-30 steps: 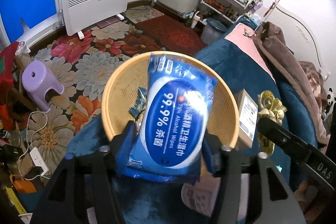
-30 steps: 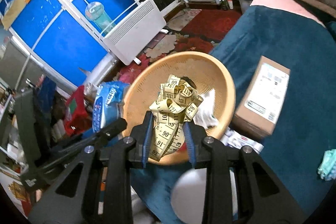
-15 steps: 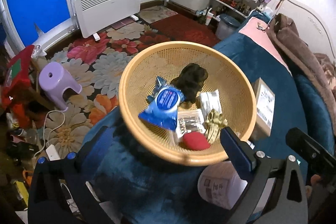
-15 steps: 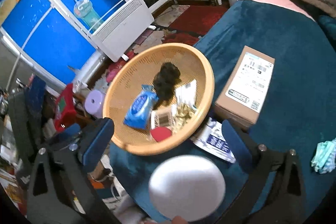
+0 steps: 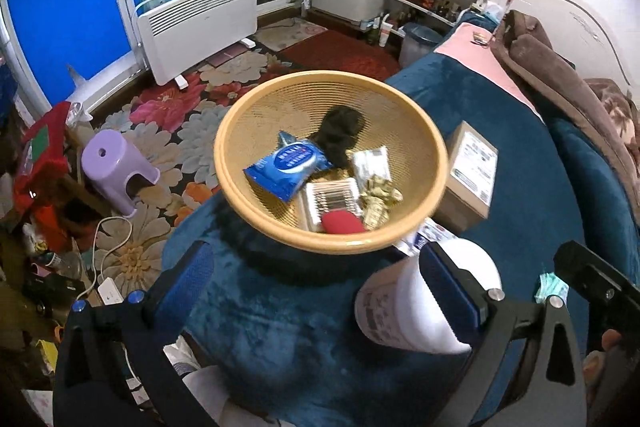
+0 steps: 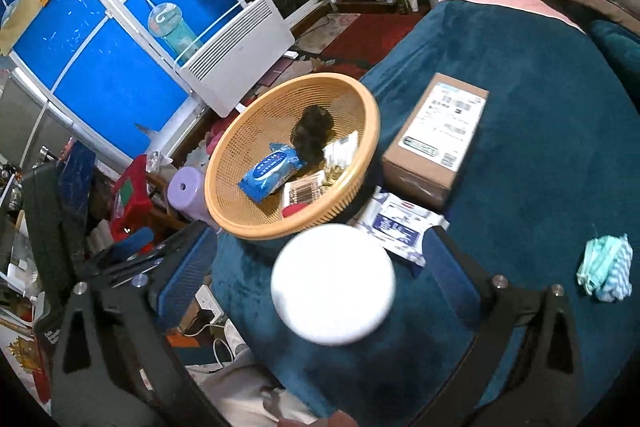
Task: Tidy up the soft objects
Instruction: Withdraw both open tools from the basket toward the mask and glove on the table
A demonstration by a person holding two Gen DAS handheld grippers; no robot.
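Blue blanket [image 6: 520, 147]; basket [image 6: 240, 219] rim hides red item [image 6: 294, 211].

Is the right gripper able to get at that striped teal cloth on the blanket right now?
Probably yes. The right gripper is open and empty, and the striped teal cloth lies alone on bare blue blanket, with nothing on it.

You see a tan woven plastic basket [image 5: 256, 219] on a deep teal plush cover [image 5: 304, 339]. Inside it lie a blue wipes packet with a white oval label [image 5: 288, 165], a black fuzzy bundle [image 5: 340, 131] and a red round pad [image 5: 342, 225]. Beside the basket sit a brown cardboard box with a white label [image 6: 434, 139] and a mint-and-white striped cloth [image 6: 606, 267].
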